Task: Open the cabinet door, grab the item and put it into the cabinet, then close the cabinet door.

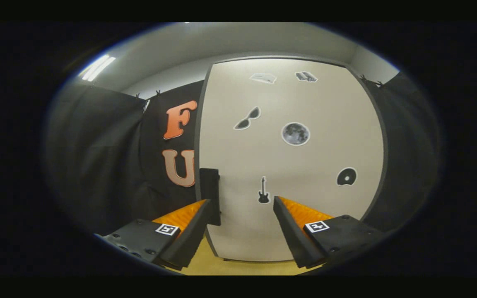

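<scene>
On the far left hangs the black cloth wall [97,157] of the booth, with a bright ceiling light [97,67] above it.

Next comes the cabinet door [304,165]. It is pale, has a dark edge, and looks shut. A dark handle [210,194] stands upright on the door near its left edge.

The gripper [242,206] points straight at the door. Its two fingers are spread wide apart and nothing is between them. The tip of the left finger [189,231] sits right in front of the lower part of the handle. It is hard to tell if it touches the handle or is just close. The right finger [294,231] is well apart from the handle, in front of the plain part of the door.

The door has stickers on it. There is a pair of sunglasses [247,118] up and to the left. A little guitar sticker [263,191] shows between the two fingertips, on the door beyond them. A round moon sticker [295,133] is near the middle. Two small flat stickers [283,77] are near the top; they are too small to make out. A dark round disc sticker [346,176] is on the right.

Under the door is a yellow wooden tabletop [238,267].

On the far right hangs more black cloth [404,153].
</scene>
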Tool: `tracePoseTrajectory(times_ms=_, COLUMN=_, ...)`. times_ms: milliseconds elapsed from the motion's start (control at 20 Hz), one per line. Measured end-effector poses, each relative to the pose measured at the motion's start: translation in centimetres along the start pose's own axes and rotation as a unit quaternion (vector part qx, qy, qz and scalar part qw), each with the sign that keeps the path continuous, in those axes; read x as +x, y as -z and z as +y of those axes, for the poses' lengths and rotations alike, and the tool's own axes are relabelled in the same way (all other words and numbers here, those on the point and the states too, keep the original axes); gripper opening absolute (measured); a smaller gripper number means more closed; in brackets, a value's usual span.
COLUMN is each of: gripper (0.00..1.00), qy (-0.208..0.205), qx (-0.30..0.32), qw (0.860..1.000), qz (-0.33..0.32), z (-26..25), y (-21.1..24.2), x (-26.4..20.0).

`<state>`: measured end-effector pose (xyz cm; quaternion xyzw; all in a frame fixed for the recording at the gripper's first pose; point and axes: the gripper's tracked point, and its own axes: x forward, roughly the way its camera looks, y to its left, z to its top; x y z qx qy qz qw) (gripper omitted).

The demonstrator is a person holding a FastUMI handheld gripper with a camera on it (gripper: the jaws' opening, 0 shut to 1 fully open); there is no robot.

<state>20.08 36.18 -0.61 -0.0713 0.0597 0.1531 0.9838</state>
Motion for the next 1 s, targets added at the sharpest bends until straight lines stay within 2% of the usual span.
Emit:
tracePoseTrajectory(times_ms=650, gripper=0.96, qy=0.117, qx=-0.010, qw=0.993, qz=0.012, z=-12.6, y=0.2, x=-10.7)
tracePoseTrajectory(times_ms=850, gripper=0.95, qy=0.138, qx=-0.012, qw=0.990, qz=0.007, z=-15.0, y=0.9, x=-13.4)
tracePoseTrajectory(times_ms=1000, gripper=0.95, qy=0.135, qx=-0.006, qw=0.991, qz=0.000, z=-16.2, y=1.1, x=-14.9)
